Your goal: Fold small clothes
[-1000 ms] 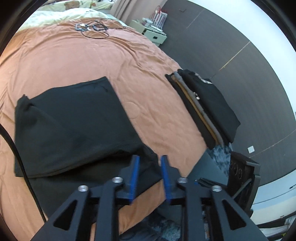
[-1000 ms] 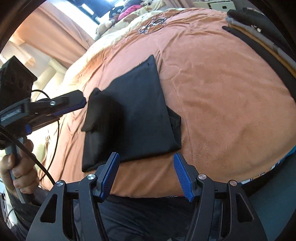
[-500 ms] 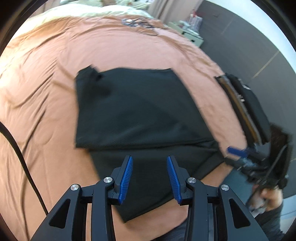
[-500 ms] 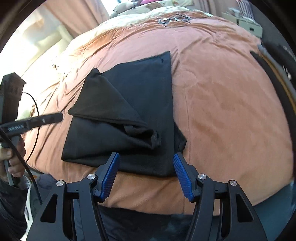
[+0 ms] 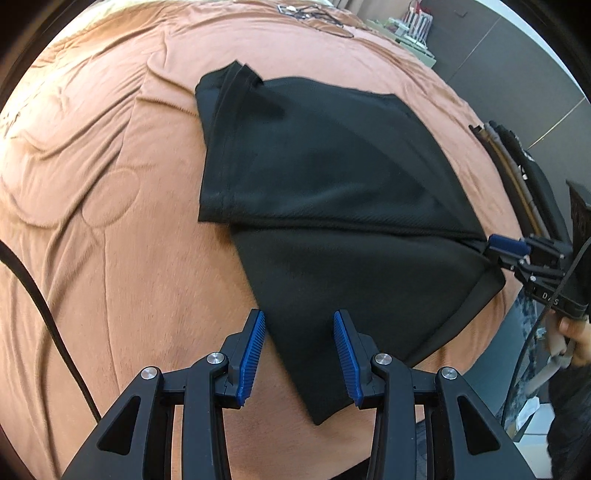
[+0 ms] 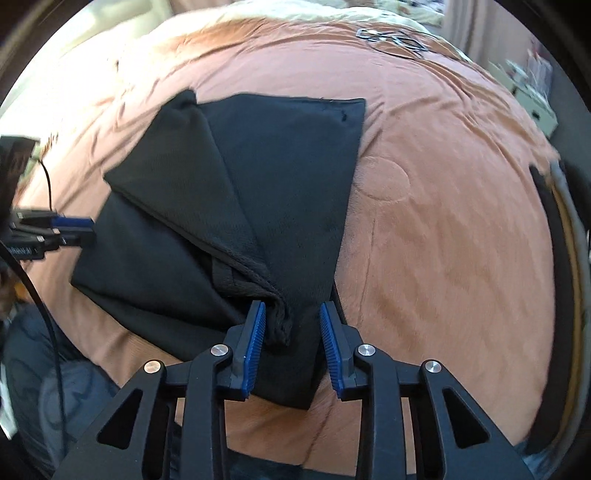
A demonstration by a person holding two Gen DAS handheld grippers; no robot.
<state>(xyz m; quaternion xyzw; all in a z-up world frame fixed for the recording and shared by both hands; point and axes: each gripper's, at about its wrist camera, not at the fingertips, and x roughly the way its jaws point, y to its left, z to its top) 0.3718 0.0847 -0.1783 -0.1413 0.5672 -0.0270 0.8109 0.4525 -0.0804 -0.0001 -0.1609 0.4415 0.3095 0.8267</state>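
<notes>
A black garment lies partly folded on the orange bedspread; it also shows in the right wrist view. My left gripper is open, its fingers straddling the garment's near left corner. My right gripper is open, its fingers on either side of a bunched fold at the garment's near edge. In the left wrist view the right gripper touches the garment's right corner. In the right wrist view the left gripper sits at the garment's left edge.
A stack of folded dark clothes lies at the bed's right edge, also seen in the right wrist view. Cables lie at the far end of the bed. A black cord hangs at left.
Both grippers have come down to the garment's near edge. The left gripper opened from nearly shut. The right gripper's jaws narrowed around the bunched fold.
</notes>
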